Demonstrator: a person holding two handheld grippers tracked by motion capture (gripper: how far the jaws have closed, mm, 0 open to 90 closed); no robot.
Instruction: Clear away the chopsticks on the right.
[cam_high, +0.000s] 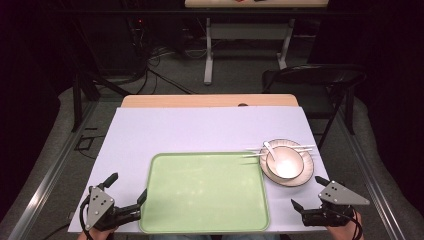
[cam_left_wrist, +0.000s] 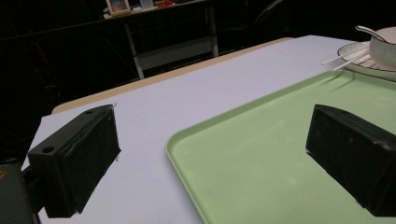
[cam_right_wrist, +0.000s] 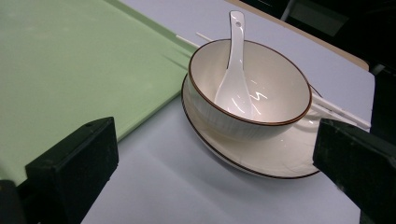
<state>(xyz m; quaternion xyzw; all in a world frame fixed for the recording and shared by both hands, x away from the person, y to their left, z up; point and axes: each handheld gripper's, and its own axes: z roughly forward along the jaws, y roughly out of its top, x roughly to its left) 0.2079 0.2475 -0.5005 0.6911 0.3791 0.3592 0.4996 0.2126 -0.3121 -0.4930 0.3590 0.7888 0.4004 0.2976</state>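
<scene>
A pale green tray (cam_high: 200, 220) lies empty at the table's near middle. To its right a cream bowl (cam_high: 285, 162) with a brown rim sits on a matching plate (cam_high: 306, 175). A white spoon (cam_high: 270, 148) rests in the bowl and white chopsticks (cam_high: 277, 149) lie across the plate's far side. My left gripper (cam_high: 127, 187) stands open at the tray's near left corner, its jaws astride the tray's edge (cam_left_wrist: 187, 154). My right gripper (cam_high: 310, 192) is open just short of the plate (cam_right_wrist: 261, 161), facing the bowl (cam_right_wrist: 247, 88) and spoon (cam_right_wrist: 235, 74), with nothing between its jaws.
A white sheet (cam_high: 200, 130) covers the wooden table (cam_high: 210, 101). A dark folding chair (cam_high: 315, 82) stands beyond the far right corner. Another table's legs (cam_high: 245, 37) stand farther back, with cables on the floor.
</scene>
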